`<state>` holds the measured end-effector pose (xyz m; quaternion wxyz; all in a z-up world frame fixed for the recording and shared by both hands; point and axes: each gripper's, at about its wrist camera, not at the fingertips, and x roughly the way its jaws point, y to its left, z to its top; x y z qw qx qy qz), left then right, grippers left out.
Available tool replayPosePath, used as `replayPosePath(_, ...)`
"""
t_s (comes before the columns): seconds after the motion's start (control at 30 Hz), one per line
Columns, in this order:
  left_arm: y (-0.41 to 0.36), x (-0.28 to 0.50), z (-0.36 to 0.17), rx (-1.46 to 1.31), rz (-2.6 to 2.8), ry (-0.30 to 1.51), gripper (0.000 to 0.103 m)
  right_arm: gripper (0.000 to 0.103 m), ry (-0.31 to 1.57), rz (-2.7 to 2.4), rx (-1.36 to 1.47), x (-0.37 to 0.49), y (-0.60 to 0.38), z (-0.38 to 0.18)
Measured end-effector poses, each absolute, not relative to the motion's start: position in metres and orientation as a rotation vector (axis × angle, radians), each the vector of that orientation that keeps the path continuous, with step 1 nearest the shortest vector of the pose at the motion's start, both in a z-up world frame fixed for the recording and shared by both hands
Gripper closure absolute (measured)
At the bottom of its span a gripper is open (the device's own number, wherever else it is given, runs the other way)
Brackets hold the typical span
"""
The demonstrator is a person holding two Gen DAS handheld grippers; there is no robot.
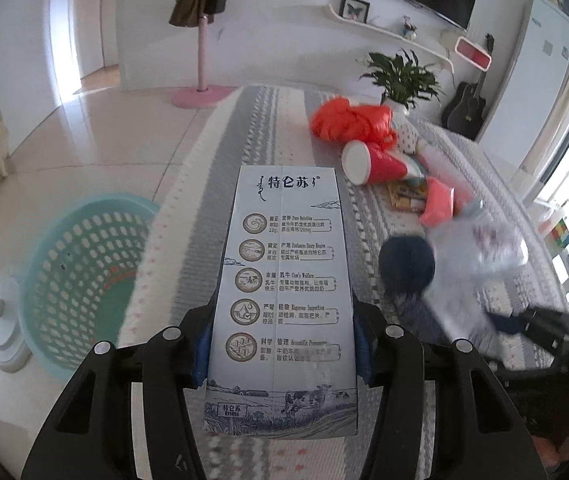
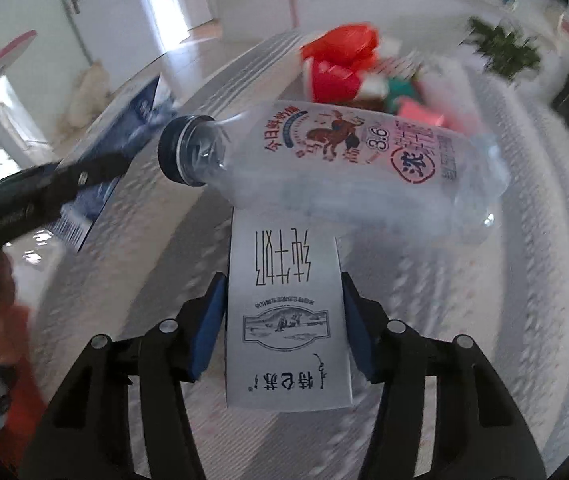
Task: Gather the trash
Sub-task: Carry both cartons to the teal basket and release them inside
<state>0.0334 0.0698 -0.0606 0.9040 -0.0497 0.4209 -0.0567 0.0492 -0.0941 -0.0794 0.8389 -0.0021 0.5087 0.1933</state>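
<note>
My left gripper (image 1: 282, 346) is shut on a pale blue milk carton (image 1: 284, 280), held above the striped bedspread (image 1: 252, 128). My right gripper (image 2: 282, 322) is shut on a second white milk carton (image 2: 284, 320); a clear plastic bottle (image 2: 344, 160) with a dark cap lies across the carton's far end. In the left wrist view the bottle (image 1: 480, 240) and right gripper (image 1: 540, 324) show blurred at the right. In the right wrist view the left gripper (image 2: 36, 196) and its carton (image 2: 132, 128) show at the left. More trash lies beyond: a red cup (image 1: 376, 162), an orange bag (image 1: 348, 118), a pink packet (image 1: 438, 202).
A teal perforated basket (image 1: 80, 280) stands on the tiled floor left of the bed. A potted plant (image 1: 402, 76), a pink coat stand (image 1: 202, 60), a guitar (image 1: 466, 108) and wall shelves lie beyond the bed.
</note>
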Motion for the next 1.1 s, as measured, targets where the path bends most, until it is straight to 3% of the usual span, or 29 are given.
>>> replayPosePath(0.3, 0.097, 0.017, -0.026, -0.126, -0.1, 0.818, 0.052, 0.053, 1.158, 0.566, 0.345, 0.06, -0.113, -0.055)
replayPosePath(0.5, 0.112, 0.011, -0.018, -0.141, -0.088, 0.8, 0.052, 0.053, 1.107, 0.507, 0.129, 0.049, -0.089, -0.034)
replayPosePath(0.73, 0.128, 0.002, -0.025, -0.134, -0.065, 0.803, 0.052, 0.052, 1.167, 0.431, -0.094, 0.042, -0.057, -0.073)
replayPosePath(0.93, 0.138, -0.005, -0.023, -0.132, -0.048, 0.775, 0.052, 0.045, 1.194, 0.378, -0.174, 0.047, -0.04, -0.082)
replayPosePath(1.1, 0.151, -0.01, -0.015, -0.158, -0.034, 0.747, 0.052, 0.046, 1.178, 0.374, -0.251, 0.051, -0.016, -0.08)
